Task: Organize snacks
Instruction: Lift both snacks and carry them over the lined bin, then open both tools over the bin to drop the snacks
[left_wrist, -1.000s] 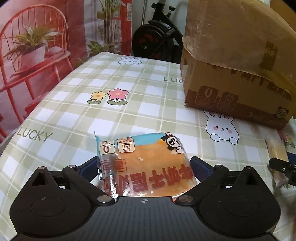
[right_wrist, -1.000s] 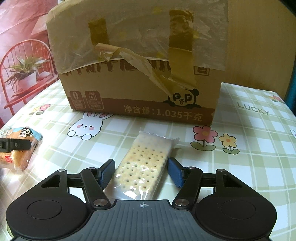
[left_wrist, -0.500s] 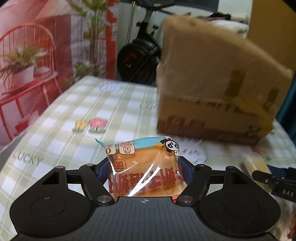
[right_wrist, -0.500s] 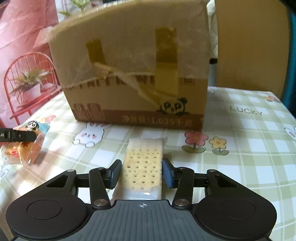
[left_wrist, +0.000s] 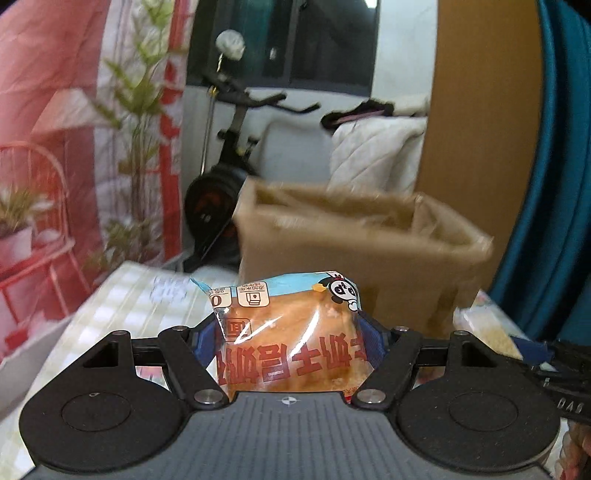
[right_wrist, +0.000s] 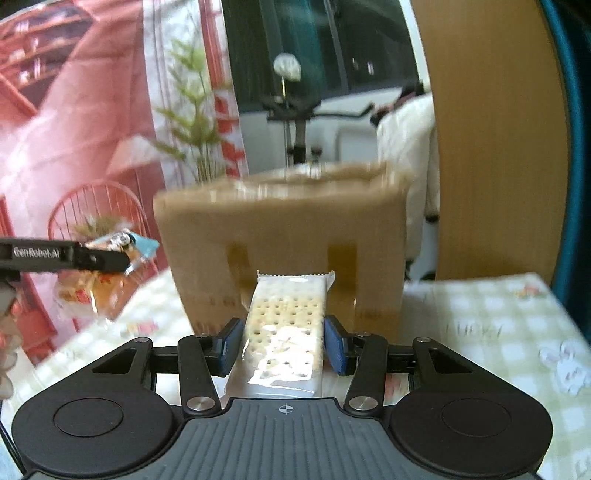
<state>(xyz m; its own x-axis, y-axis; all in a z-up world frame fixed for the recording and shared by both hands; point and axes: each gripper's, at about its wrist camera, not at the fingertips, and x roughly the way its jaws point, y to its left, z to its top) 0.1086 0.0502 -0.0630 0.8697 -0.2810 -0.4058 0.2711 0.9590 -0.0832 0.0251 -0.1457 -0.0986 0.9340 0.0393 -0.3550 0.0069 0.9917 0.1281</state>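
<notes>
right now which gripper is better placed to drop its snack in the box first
Probably left. The left gripper holds the cake packet and sees into the cardboard box opening; the right gripper, gripping the cracker packet, faces its front wall.

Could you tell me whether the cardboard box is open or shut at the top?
Open: the left wrist view shows the cardboard box's rim and inner walls. Contents cannot be seen.

Glossy plastic wraps the bread pack and cracker pack; the cardboard box looks matt.
</notes>
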